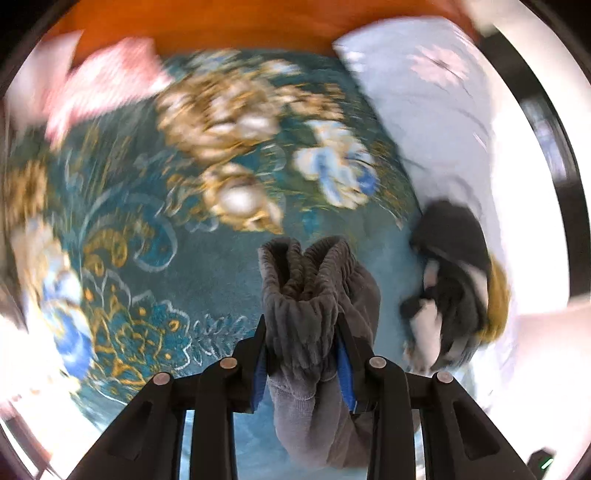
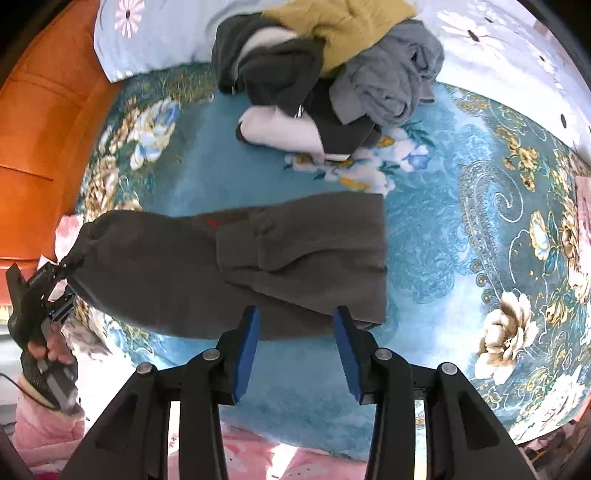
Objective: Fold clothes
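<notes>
While your left gripper (image 1: 301, 354) is clamping its fingers (image 1: 260, 363) on the gathered waistband of the grey trousers (image 2: 236, 266), your right gripper (image 2: 295, 350) is hovering with fingers (image 2: 245, 350) apart, gripping nothing. The trousers are lying across the floral bedspread (image 2: 461, 229), near the clothes pile (image 2: 317, 74) beside the pillow (image 2: 155, 40).

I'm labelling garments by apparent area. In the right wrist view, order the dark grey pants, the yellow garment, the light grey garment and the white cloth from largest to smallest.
1. Dark grey pants, though nearest the camera.
2. Light grey garment and yellow garment: look alike, and the yellow is cut by the frame edge, so unranked.
3. White cloth.
</notes>
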Motion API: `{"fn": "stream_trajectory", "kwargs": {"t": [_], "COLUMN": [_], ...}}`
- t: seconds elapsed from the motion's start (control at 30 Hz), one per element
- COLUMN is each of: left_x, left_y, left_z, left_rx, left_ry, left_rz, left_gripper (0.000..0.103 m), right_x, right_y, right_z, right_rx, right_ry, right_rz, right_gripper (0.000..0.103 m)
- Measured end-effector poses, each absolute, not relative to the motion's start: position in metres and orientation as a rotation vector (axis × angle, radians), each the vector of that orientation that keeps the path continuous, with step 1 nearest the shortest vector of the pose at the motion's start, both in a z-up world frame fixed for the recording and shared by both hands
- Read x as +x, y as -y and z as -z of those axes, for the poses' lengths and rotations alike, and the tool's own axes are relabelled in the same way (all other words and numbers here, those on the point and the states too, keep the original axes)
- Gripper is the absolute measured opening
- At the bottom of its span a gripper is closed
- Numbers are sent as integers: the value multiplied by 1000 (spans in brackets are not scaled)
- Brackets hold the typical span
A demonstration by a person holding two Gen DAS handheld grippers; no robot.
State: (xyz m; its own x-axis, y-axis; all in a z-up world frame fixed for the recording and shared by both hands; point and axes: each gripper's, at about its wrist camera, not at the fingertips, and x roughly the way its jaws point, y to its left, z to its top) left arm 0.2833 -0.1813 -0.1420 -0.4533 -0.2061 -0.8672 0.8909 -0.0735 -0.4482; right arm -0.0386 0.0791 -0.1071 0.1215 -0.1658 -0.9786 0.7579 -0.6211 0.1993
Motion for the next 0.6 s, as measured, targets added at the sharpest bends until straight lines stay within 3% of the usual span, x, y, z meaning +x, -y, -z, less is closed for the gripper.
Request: {"fn": "stream_trajectory", "kwargs": {"t": [0.27, 0.57, 0.6], "left_x": [144, 22, 13], "left_y": [101, -18, -27], "left_z": [82, 115, 119], "left_rx": [1103, 1492, 1520], "left_ry": [-811, -396, -361], "left_rz": [1935, 1866, 1853], "left_gripper": [35, 39, 44], "right_x": [-76, -148, -155], "right_y": [-133, -227, -236], "right_z": [95, 92, 94], "right_rx": [1664, 1678, 1684], "right_ry": [-435, -288, -276], "right_rz": [1651, 1732, 1736], "right_gripper": [42, 42, 42]}}
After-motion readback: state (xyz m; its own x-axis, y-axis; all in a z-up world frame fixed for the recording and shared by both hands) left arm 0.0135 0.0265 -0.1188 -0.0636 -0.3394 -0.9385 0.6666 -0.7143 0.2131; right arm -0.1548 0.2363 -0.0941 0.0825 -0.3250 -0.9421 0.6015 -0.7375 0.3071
